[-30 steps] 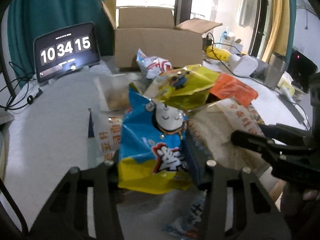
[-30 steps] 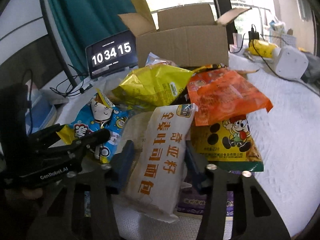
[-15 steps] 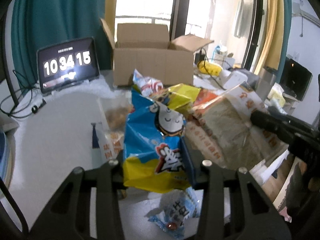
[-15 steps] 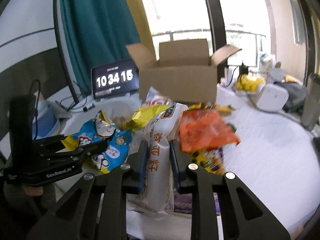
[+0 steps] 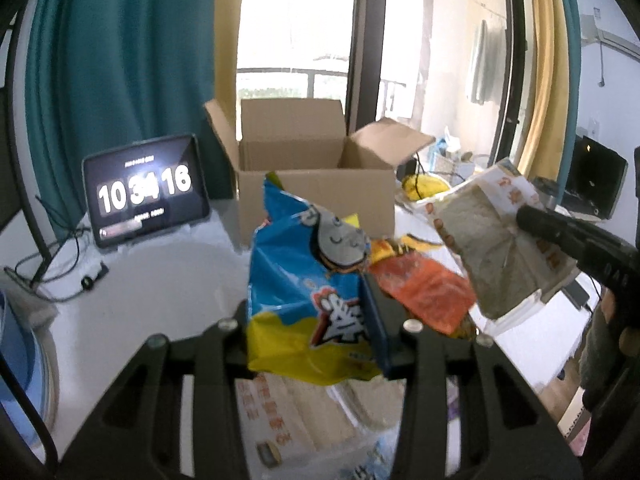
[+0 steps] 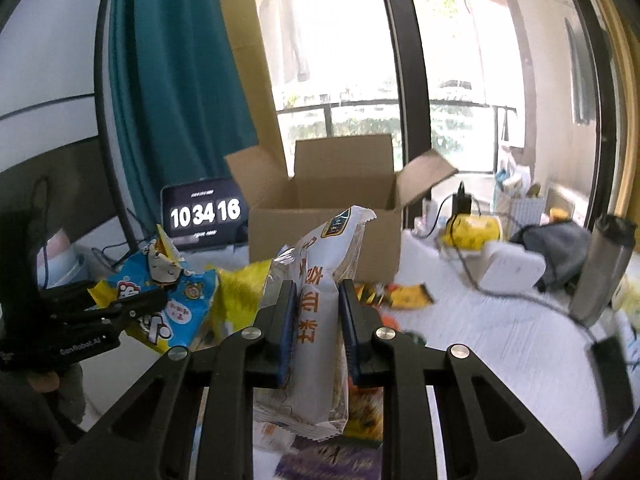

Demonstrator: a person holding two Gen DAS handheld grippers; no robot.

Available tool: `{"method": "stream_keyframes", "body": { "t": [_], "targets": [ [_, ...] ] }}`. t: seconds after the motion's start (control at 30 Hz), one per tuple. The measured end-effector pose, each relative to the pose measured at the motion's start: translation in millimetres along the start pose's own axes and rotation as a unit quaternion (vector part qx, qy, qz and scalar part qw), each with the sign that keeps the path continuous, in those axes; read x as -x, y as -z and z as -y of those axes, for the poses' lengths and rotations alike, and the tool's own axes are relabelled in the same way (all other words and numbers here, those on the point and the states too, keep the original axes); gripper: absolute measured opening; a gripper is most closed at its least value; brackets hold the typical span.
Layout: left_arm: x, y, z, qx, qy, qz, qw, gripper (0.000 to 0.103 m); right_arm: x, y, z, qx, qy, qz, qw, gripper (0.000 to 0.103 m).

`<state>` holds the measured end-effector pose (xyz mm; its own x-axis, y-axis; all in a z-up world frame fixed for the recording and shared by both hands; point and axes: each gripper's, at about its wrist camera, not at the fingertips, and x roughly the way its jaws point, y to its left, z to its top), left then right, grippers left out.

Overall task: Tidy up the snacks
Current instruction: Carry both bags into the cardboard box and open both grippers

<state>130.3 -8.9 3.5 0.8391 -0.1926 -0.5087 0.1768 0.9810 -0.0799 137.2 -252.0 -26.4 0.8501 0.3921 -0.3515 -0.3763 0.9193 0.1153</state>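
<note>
A black tablet clock (image 5: 146,189) stands left of the open brown cardboard box (image 5: 316,178). The left gripper (image 5: 312,320) clamps a blue-and-yellow crinkly snack bag (image 5: 308,292) above the table; the right gripper (image 6: 317,316) pinches a white plastic bread packet (image 6: 320,320), both before the box.

A white-covered table (image 6: 500,344) is seen carrying an open brown cardboard box (image 6: 324,236), a dark tablet clock (image 5: 146,190), an orange snack packet (image 5: 424,292) and a steel flask (image 6: 602,270).
</note>
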Motion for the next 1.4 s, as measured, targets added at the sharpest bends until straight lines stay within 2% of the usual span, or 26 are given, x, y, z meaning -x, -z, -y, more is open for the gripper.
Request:
{"method": "stream_keyframes", "body": {
  "t": [0.5,0.9,1.4],
  "targets": [
    [-38.9,-72.0,-3.5,-0.022,-0.002,0.034,0.9992,0.041,-45.2,-53.0,28.9,0.01,0.01,0.031,0.999,0.023],
    [-89.6,-123.0,-23.2,-0.024,-0.01,0.063,0.9977,0.041,-104.8,-97.8,46.4,0.023,0.006,0.047,0.999,0.023],
    [-190.1,-169.4,-50.8,-0.016,-0.04,0.083,0.9956,0.042,-207.6,-140.7,74.7,0.018,0.009,0.047,0.999,0.023]
  ]
}}
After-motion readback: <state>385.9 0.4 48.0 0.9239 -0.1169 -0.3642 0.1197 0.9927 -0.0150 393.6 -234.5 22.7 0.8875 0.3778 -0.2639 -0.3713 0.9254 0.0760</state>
